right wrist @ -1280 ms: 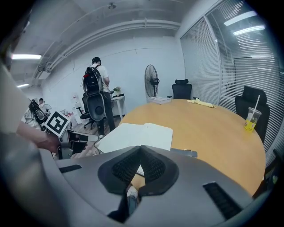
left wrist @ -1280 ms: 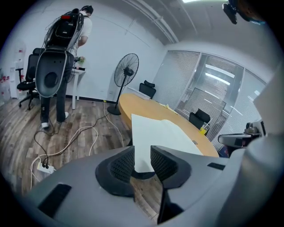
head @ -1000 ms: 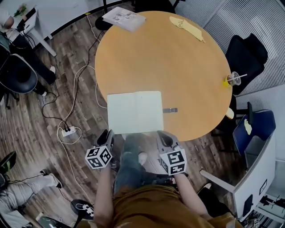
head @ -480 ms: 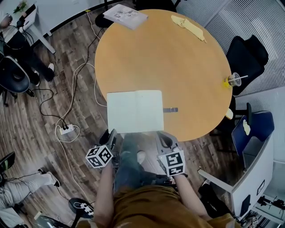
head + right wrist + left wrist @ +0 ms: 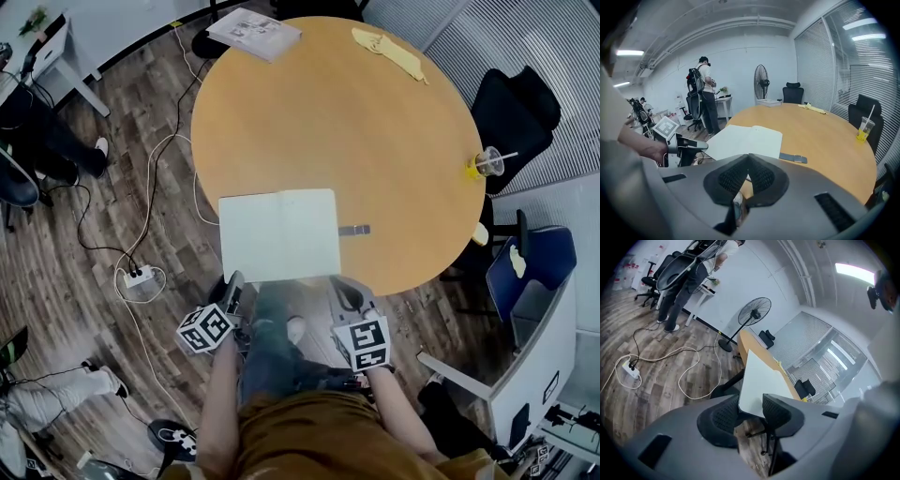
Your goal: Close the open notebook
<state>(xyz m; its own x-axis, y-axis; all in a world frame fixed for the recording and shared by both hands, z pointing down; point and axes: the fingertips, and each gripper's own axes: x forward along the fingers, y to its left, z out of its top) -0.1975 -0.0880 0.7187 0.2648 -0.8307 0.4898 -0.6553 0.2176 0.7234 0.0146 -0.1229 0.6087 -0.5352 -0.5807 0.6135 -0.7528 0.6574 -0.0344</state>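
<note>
- Opening up over the last moment, the left tool (image 5: 227, 286) now has its jaws spread wide. The near-left corner of the notebook (image 5: 279, 234) shows in the gap between them, but neither pad presses on it.
- The right tool (image 5: 748, 159) has its jaws pressed together with nothing between them. It hangs just off the near edge of the counter (image 5: 375, 122), below the notebook's right page.
- The notebook has not shifted across the three head views. It lies flat and open at the near edge of the counter, blank pages up, with its left page reaching out past the curved rim.
- A dark strap (image 5: 354, 230) lies on the counter just beside the right page, apart from both tools.
- My reading is that the close has not begun and only the approach is under way. The widened left jaws look set up to take the overhanging left cover.
- The overhang helps, since a jaw can slide under the cover without scraping the counter.
- The likely next step is to pinch that corner and swing the left half over onto the right.
- One risk is pinching a single page rather than the whole cover. Another is dragging the notebook off the rim, and the shut right tool could steady the right page against that.
</note>
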